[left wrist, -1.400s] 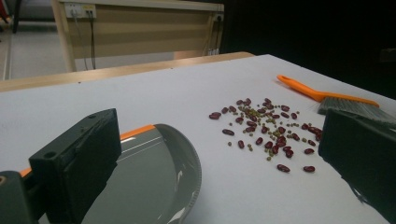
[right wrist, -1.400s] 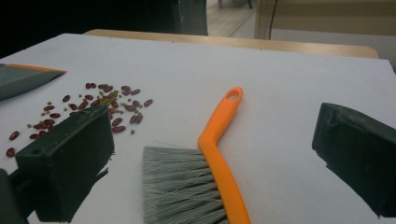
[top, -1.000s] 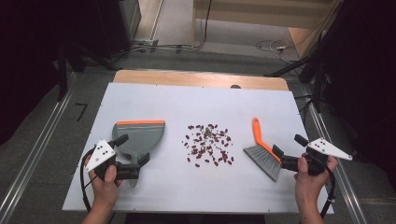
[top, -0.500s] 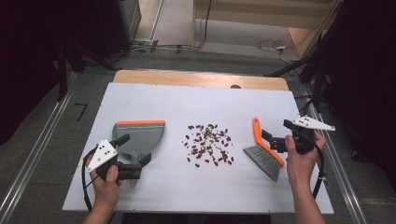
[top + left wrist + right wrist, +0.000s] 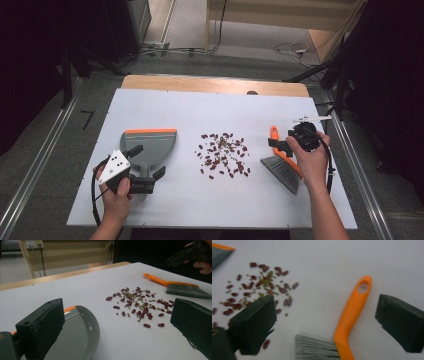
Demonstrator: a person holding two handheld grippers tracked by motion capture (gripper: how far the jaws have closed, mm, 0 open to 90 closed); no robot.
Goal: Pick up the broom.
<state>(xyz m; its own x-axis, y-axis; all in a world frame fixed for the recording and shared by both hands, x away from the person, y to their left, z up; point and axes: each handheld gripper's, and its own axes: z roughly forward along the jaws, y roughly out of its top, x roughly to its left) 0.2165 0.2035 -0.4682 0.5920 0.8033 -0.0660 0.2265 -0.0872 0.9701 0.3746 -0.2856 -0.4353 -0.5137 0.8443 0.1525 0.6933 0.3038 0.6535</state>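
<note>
A grey dustpan (image 5: 150, 146) with an orange lip lies left of centre on the white board. My left gripper (image 5: 146, 163) stands open over its handle end, the pan (image 5: 77, 332) low between the jaws. Scattered red beans and small green ones (image 5: 223, 155) (image 5: 137, 305) (image 5: 259, 287) lie mid-board. To their right rests a brush with an orange handle (image 5: 274, 136) (image 5: 354, 312) and grey bristles (image 5: 282, 170) (image 5: 186, 291). My right gripper (image 5: 280, 142) (image 5: 325, 322) is open above that handle, which runs between its jaws without touching either.
The white board (image 5: 200, 105) has a wooden strip (image 5: 215, 85) along its far edge. Metal rails and dark floor flank the table. From the left gripper view, the other hand and its gripper (image 5: 186, 255) hover at the top right.
My right gripper has moved from the board's right edge forward and left until it is over the brush handle. The left gripper, dustpan, brush and beans have stayed put.
</note>
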